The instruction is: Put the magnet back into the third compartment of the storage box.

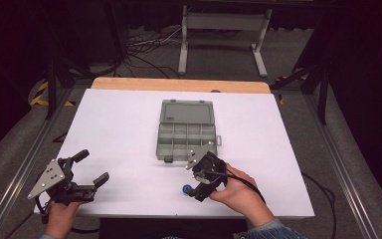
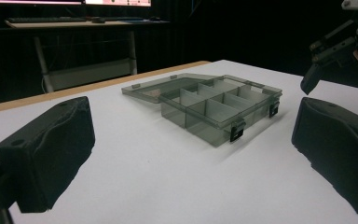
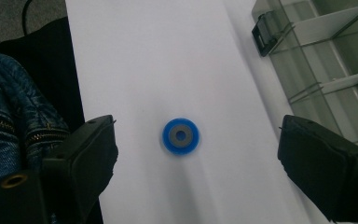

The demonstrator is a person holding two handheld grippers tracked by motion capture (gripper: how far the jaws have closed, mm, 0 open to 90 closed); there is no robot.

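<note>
ring (image 3: 181, 136) flat on white table (image 1: 119, 124), near its front edge, just before the open box (image 1: 186, 130) | right gripper (image 3: 196, 154) above it, jaws wide, ring between them untouched | left gripper (image 1: 93, 168) wide open, empty, well apart

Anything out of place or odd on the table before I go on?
Nothing stands out. The box lies open, lid flat behind it, compartments looking empty and intact. The blue ring lies flat on the table, between the right gripper's open jaws, untouched. The left gripper is open.
</note>
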